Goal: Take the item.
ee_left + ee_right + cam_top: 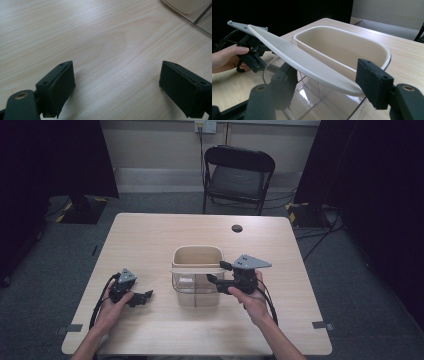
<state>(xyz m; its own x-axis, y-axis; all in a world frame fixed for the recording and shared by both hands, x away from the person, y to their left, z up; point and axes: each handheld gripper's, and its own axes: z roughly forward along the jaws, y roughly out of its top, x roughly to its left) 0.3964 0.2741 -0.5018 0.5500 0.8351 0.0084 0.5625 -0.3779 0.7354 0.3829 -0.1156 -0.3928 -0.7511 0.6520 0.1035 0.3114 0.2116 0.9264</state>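
Sitting near the middle of the worktop (150, 240), the clear container (196, 292) carries a cream insert tub (342, 47) in its far half and a cream lid (299, 60) tilted over its near half. The lid's long axis runs across the container from side to side; in the right gripper view one end rises toward the upper left and the other dips toward the lower right. The right gripper (327, 85) has its fingers (374, 85) on either side of that low end, partly closed, but I cannot tell whether the pads press on it yet. Judging from this, a pinch so near the end could let the lid pivot or slip out, or the pull could drag the light container along. The left gripper (117, 85) rests to the container's left, fingers wide apart over bare wood, so nothing steadies the container.
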